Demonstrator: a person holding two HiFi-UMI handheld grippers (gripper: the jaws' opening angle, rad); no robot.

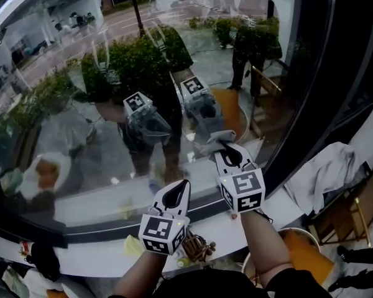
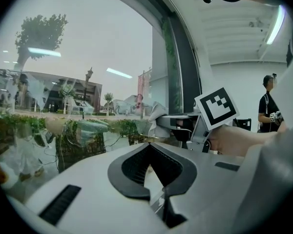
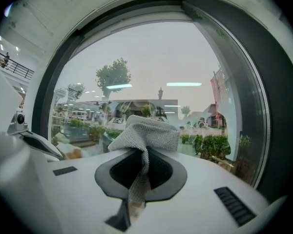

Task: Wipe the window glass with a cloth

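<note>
The window glass [image 1: 81, 104] fills most of the head view, full of reflections. My right gripper [image 1: 225, 148] is shut on a grey knitted cloth [image 1: 212, 141], whose bunched end is against or just off the pane, above the sill. In the right gripper view the cloth [image 3: 147, 130] bulges out past the closed jaws [image 3: 139, 155]. My left gripper [image 1: 176, 194] hangs lower and to the left, near the sill, jaws together and holding nothing. The left gripper view shows its own jaws [image 2: 149, 150] and, beyond them, the right gripper [image 2: 178, 123] with the cloth [image 2: 156, 115].
A white sill [image 1: 93, 207] runs under the glass, and a dark window frame [image 1: 314, 73] stands to the right. A pale sheet [image 1: 326, 172] and an orange stool [image 1: 304, 256] lie lower right. A person [image 2: 268, 104] stands far back in the room.
</note>
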